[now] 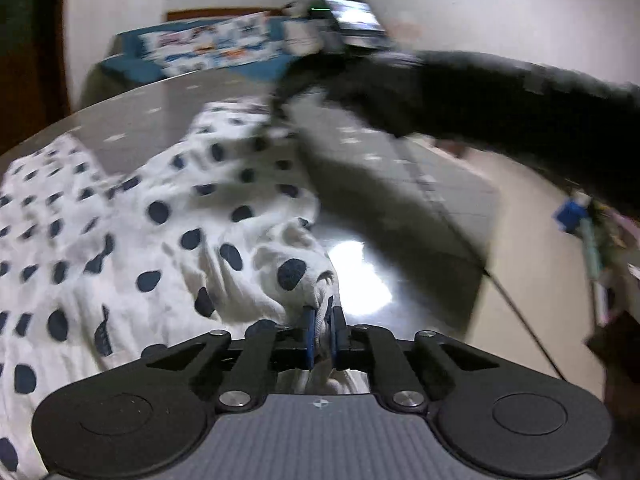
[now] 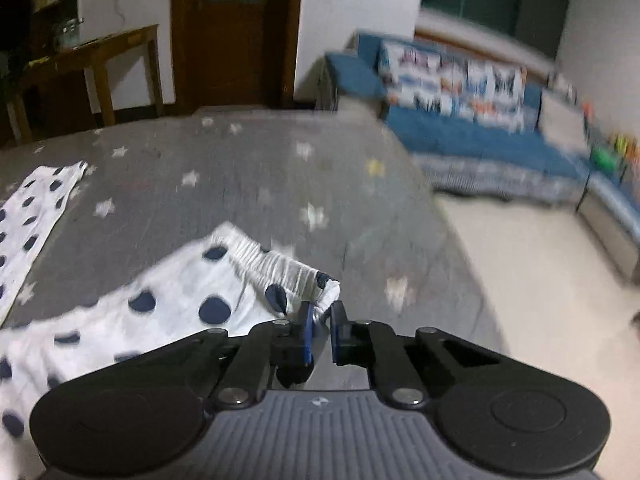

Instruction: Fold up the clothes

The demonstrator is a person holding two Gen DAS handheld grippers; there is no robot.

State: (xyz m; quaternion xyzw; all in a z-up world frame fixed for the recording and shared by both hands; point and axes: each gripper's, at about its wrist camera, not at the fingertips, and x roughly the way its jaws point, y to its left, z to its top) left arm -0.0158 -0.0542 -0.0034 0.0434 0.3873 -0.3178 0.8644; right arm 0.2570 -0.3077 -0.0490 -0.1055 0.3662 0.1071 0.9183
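While left claw (image 1: pixel 322 314) pinches dotted garment (image 1: pixel 160 216), right claw (image 2: pixel 322 312) grips its waistband (image 2: pixel 280 268).

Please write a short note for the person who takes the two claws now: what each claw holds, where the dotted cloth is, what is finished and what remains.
Left claw: shut on a bunched edge of the polka-dot garment.
Right claw: shut on the garment's elastic waistband at its corner.
The garment lies crumpled on the grey star-patterned table; one end lies flat at the far left. The views are blurred.
Done: both edges gripped. No neat fold shows yet.
Left: probably spread it flat, then fold it.
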